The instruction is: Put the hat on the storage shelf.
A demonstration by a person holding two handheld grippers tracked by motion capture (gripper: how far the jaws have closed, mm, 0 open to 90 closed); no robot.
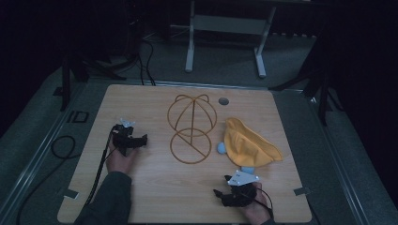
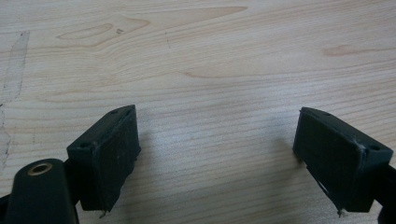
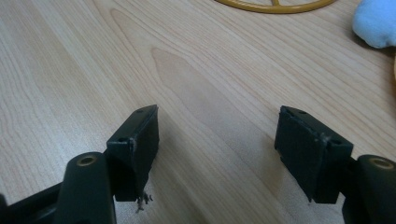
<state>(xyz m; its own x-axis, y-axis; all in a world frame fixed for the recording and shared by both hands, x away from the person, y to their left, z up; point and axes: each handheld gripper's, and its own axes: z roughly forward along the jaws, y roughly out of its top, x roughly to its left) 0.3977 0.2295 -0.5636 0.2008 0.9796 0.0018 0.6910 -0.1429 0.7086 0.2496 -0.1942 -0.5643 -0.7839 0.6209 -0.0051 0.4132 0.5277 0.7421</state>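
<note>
The left gripper [image 1: 143, 138] sits low over the left part of the wooden table [image 1: 150, 187], held in the person's left hand [image 1: 119, 159], with its tips turned toward the middle of the table. In the left gripper view its 2 black jaws stand wide apart, with bare wood grain between and ahead of them; nothing is caught between them.

The right gripper [image 1: 217, 192] rests near the front edge of the table, held in the right hand [image 1: 256, 206], a grey 3-cornered plate on top of it, its tips turned leftward. In the right gripper view its 2 jaws are also spread wide, with bare table between them.

Ahead of the left gripper's tips, in the middle of the table, lies a yellow wire frame [image 1: 191, 129]: a larger rounded cage shape joined to a smaller ring at its near end. The near edge of that ring [image 3: 275, 5] shows at the top of the right gripper view, well ahead of the right gripper's jaws.

Just beyond the right gripper lies a crumpled yellow cloth [image 1: 246, 145]. 1 pale blue soft piece [image 1: 221, 148] sits at the cloth's left edge, between cloth and wire frame, and another [image 1: 247, 169] peeks out at the near edge of the cloth, just beside the gripper's plate. A pale blue fuzzy piece [image 3: 376, 21] appears at the upper right of the right gripper view, beyond the right-hand jaw.

A small round grey hole [image 1: 224, 101] sits in the table top at the far side, beyond the wire frame.
</note>
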